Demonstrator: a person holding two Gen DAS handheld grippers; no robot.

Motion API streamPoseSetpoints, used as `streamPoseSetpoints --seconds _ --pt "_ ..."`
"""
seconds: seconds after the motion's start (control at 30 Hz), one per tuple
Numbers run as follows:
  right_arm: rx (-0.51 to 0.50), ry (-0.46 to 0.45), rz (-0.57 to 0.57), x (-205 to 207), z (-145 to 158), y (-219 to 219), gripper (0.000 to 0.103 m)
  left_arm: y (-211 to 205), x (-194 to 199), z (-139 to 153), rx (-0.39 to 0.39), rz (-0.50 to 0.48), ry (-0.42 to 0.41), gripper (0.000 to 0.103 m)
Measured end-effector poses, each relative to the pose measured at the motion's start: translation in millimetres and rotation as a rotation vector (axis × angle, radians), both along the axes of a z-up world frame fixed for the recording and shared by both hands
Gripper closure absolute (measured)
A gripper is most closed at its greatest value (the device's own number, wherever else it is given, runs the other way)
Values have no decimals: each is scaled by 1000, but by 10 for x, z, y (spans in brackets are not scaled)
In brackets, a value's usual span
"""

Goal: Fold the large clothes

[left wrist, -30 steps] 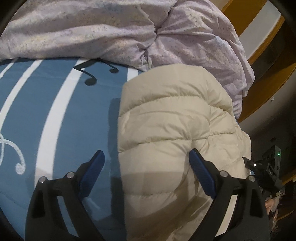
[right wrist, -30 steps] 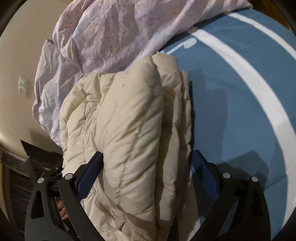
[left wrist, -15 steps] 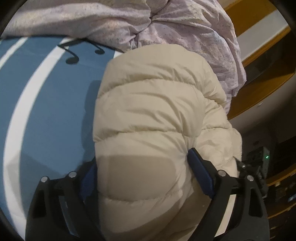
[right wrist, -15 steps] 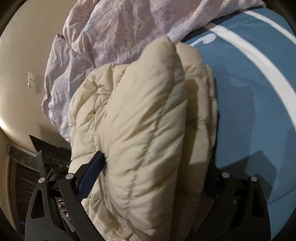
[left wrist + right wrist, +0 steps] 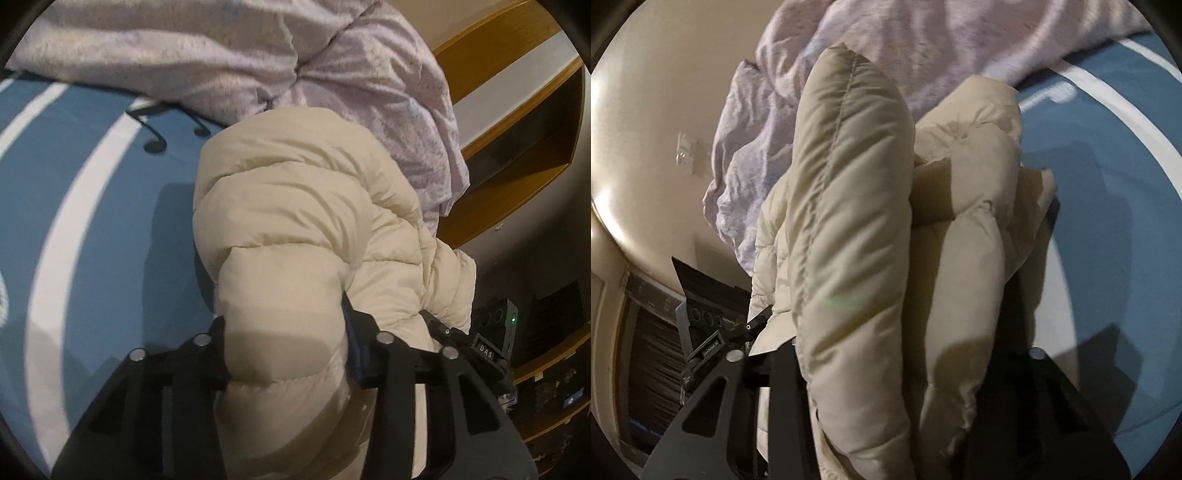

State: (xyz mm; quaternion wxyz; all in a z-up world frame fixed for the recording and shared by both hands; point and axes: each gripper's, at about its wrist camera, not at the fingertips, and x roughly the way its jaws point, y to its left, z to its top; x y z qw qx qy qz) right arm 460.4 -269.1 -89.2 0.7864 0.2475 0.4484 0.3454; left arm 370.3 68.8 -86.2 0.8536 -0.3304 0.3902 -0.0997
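The left gripper [image 5: 284, 339] has just been closing and now clamps a thick puffed fold of the cream down jacket [image 5: 295, 221], filling the lower centre of the left wrist view. The right gripper [image 5: 897, 369] has likewise just been closing and pinches several bunched layers of the jacket at the frame's centre. Both point downward at a slant. The jacket lies on the blue striped bedsheet [image 5: 92, 221], against the lilac duvet [image 5: 221, 55] at the top.
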Motion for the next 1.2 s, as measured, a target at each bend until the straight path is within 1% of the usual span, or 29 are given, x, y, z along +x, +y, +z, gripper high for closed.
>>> streamPoseSetpoints --seconds 0.1,0.23,0.4,0.57,0.77,0.87,0.97,1.0,1.03,1.07,1.1,1.17,1.2 --pt "-3 -30 28 39 111 200 70 138 -57 99 22 25 -25 61" --pt "0 -66 70 101 228 503 71 369 -149 207 46 70 -61 62" --pt "-16 -82 109 165 268 847 71 653 -214 273 75 119 -75 61" --pt "-38 -79 128 245 230 1101 72 858 -197 218 97 154 -61 61" --pt "-51 -80 111 300 162 1117 72 935 -132 77 135 154 -58 61" --pt "-69 -73 101 323 107 1098 71 905 -104 29 184 153 -62 60" --pt "-97 -53 84 328 81 1109 65 824 -90 37 261 154 -63 56" --pt "-109 -52 77 326 79 1106 59 784 -87 51 301 158 -60 55" --pt "-134 -52 62 316 87 1101 52 761 -86 59 328 166 -56 50" --pt "-149 -55 47 302 100 1086 49 737 -88 68 358 174 -51 46" --pt "-154 -58 36 302 109 1071 46 714 -89 78 388 182 -47 43" --pt "-155 -66 9 267 154 1006 41 672 -100 104 449 206 -36 34" --pt "-156 -69 -6 258 173 974 37 646 -113 122 490 223 -31 32"
